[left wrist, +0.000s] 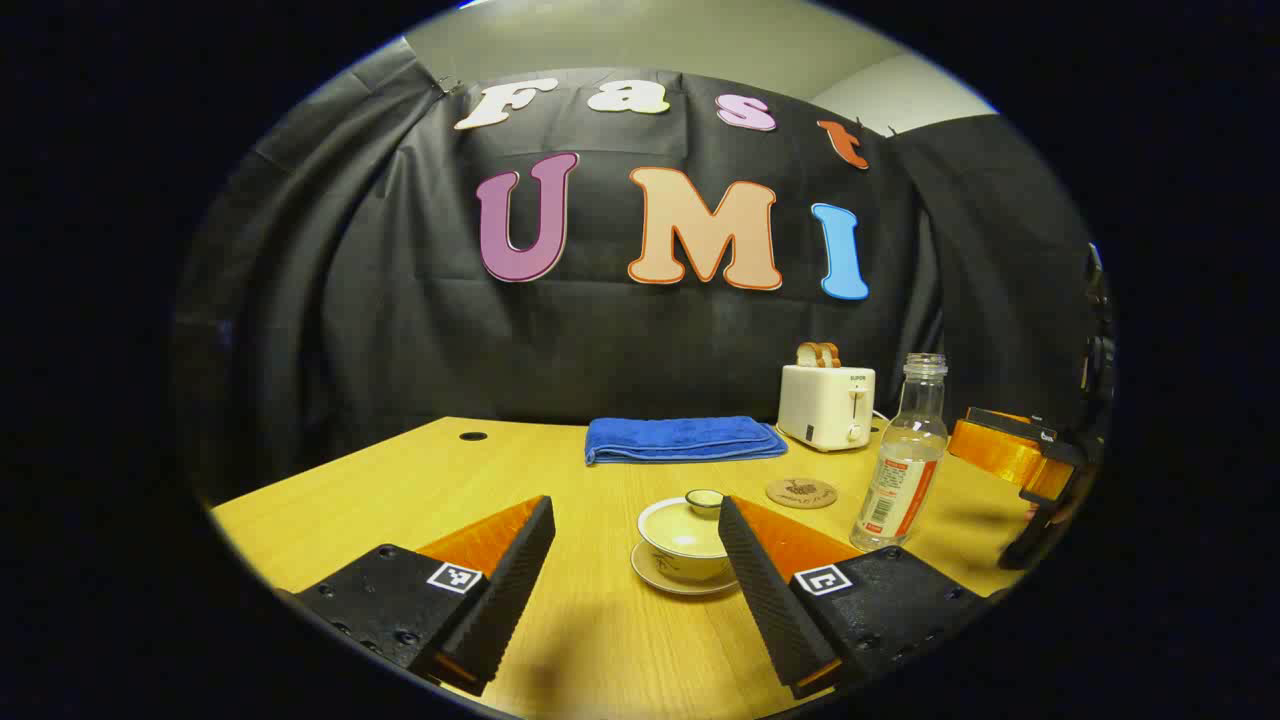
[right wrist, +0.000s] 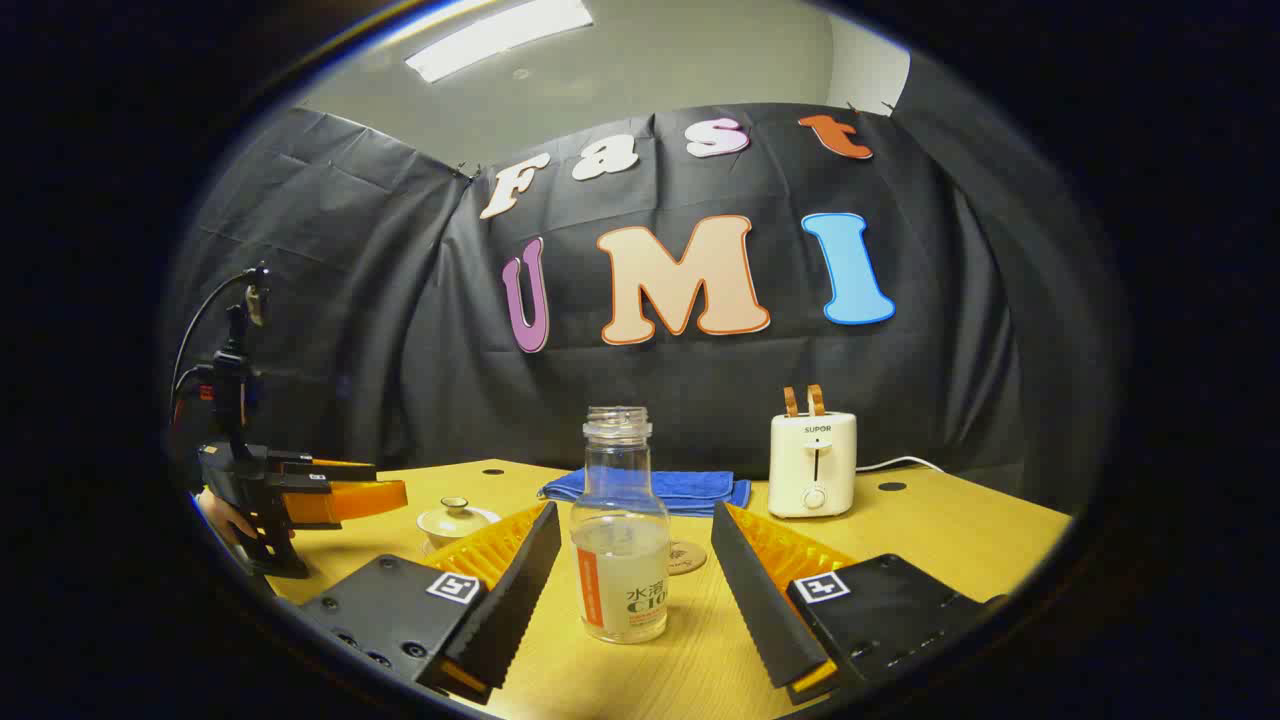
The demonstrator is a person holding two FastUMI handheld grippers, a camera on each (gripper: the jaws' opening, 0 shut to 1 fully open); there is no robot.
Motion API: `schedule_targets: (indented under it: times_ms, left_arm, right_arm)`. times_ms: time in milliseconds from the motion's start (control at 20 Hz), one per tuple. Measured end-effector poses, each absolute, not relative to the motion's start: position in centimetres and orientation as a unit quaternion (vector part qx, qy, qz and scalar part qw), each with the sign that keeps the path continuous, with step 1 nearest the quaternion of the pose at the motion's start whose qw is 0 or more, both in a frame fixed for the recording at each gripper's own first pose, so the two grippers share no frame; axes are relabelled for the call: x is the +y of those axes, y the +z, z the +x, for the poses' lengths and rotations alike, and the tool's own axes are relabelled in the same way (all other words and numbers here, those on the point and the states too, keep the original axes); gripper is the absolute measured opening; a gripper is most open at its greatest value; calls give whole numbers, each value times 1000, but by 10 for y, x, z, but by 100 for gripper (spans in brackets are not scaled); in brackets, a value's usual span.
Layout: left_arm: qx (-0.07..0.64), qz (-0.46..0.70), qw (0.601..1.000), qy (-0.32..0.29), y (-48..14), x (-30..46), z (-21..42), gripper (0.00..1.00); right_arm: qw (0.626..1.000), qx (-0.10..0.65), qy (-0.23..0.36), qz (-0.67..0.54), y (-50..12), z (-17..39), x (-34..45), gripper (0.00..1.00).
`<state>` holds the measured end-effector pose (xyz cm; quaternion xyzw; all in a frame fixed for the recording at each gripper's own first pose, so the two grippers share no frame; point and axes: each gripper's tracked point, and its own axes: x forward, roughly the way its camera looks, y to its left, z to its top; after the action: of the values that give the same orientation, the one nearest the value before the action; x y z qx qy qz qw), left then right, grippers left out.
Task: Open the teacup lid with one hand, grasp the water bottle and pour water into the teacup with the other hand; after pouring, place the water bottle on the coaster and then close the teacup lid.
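Wooden table (left wrist: pixel 560 470) is carrying everything the job needs: the teacup (left wrist: pixel 687 543) is sitting on its saucer with the lid (left wrist: pixel 704 500) on, and the coaster (left wrist: pixel 801 492) is lying just behind, near the bottle (right wrist: pixel 620 530), so set-down should be short. The left gripper (left wrist: pixel 636 560) is facing the cup, fingers spread wide and holding nothing, likely lining up for the lid knob. The right gripper (right wrist: pixel 636 575) is flanking the bottle, wide open, not touching it.
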<state>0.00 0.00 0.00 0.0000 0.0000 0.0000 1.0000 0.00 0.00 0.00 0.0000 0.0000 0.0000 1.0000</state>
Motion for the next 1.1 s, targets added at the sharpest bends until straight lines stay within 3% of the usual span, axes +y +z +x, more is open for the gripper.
schedule_targets:
  times_ms: [450,650,800,1100]
  left_arm:
    - [-8,19,1000,9,0,1,-1,96]
    - [-7,18,1000,9,-2,-1,0,98]
    - [-5,19,1000,5,-3,-1,1,97]
    - [-8,18,999,-29,-2,-15,5,97]
  right_arm:
    - [1000,21,-3,-1,-13,5,0,95]
    - [999,46,-21,-6,-22,9,-5,99]
    - [998,51,-21,-3,-26,8,-5,95]
    - [999,52,-14,-3,-24,6,-5,96]
